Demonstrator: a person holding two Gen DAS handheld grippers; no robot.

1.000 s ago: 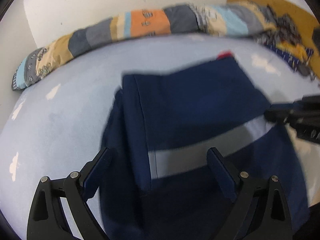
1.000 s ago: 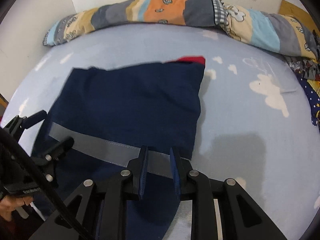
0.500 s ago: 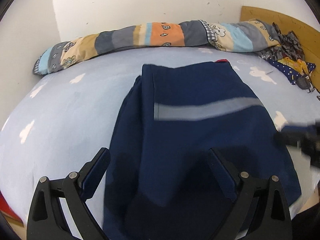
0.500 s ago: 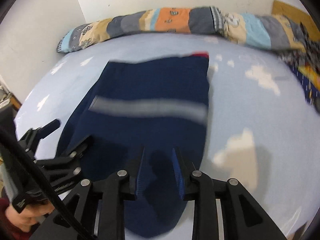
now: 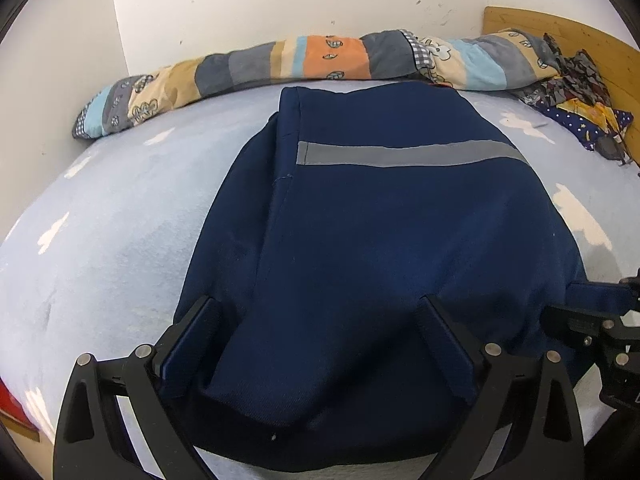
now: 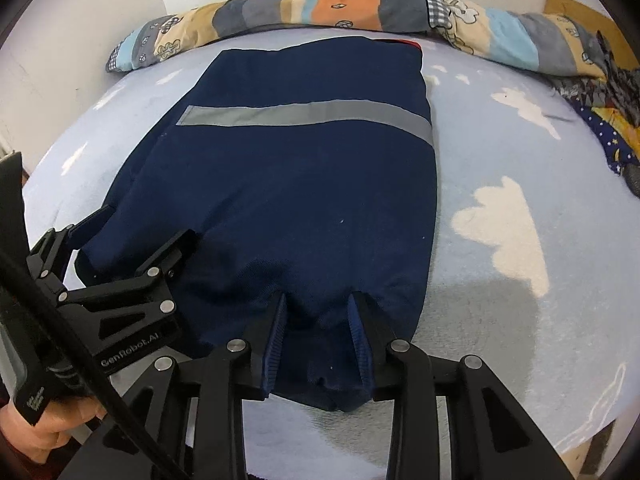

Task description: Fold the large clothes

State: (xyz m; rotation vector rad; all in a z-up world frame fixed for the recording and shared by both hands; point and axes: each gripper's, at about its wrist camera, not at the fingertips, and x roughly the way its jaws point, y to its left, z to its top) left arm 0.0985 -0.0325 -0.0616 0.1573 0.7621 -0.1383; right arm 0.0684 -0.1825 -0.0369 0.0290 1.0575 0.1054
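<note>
A navy garment point(image 5: 360, 220) point(image 6: 300, 200) with a grey reflective stripe point(image 5: 400, 154) point(image 6: 304, 114) lies flat on the bed, its near end at both grippers. My left gripper point(image 5: 320, 332) point(image 6: 140, 228) is wide open over the near left part of the cloth, one finger on each side of a broad span. My right gripper point(image 6: 318, 328) point(image 5: 576, 306) is at the near right end. Its jaws are opening, and the navy cloth lies slack between the ribbed pads point(image 6: 276, 336).
The bed sheet point(image 5: 100, 220) point(image 6: 520, 140) is pale blue with white clouds. A rolled patchwork quilt point(image 5: 320, 58) point(image 6: 340, 4) runs along the wall. Crumpled clothes point(image 5: 576, 92) point(image 6: 612, 120) lie by the wooden headboard point(image 5: 560, 28). A hand point(image 6: 44, 436) holds the left gripper.
Both grippers have drawn back toward the near edge of the bed, so the grey stripe now lies far ahead. The right jaws have widened and the cloth has settled flat.
</note>
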